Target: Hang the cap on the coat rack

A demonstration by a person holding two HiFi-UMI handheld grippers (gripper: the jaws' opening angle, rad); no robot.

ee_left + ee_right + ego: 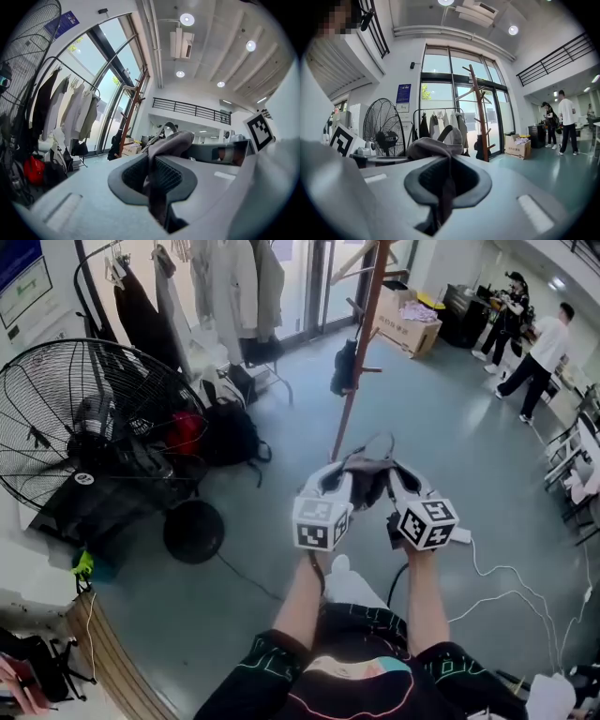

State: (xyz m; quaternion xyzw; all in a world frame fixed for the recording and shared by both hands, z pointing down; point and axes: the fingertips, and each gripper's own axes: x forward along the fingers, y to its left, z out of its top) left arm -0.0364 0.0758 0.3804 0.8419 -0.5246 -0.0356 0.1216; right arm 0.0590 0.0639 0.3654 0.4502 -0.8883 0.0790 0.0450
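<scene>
A grey-brown cap (367, 476) hangs stretched between my two grippers in front of me, its strap looping up. The left gripper (343, 486) is shut on the cap's left edge; in the left gripper view the cloth (161, 154) is pinched between the jaws. My right gripper (394, 486) is shut on the other edge, cloth (440, 185) caught in its jaws. The wooden coat rack (360, 343) stands ahead on the floor, a dark bag (344, 368) hung on one peg; it also shows as a coat rack (131, 110) and coat rack (478, 112).
A big floor fan (84, 423) stands at the left with bags (225, 432) beside it. A clothes rail with coats (225, 287) is behind. Cardboard boxes (408, 324) sit past the rack. Two people (539, 357) stand at the far right. White cables (506, 587) lie on the floor.
</scene>
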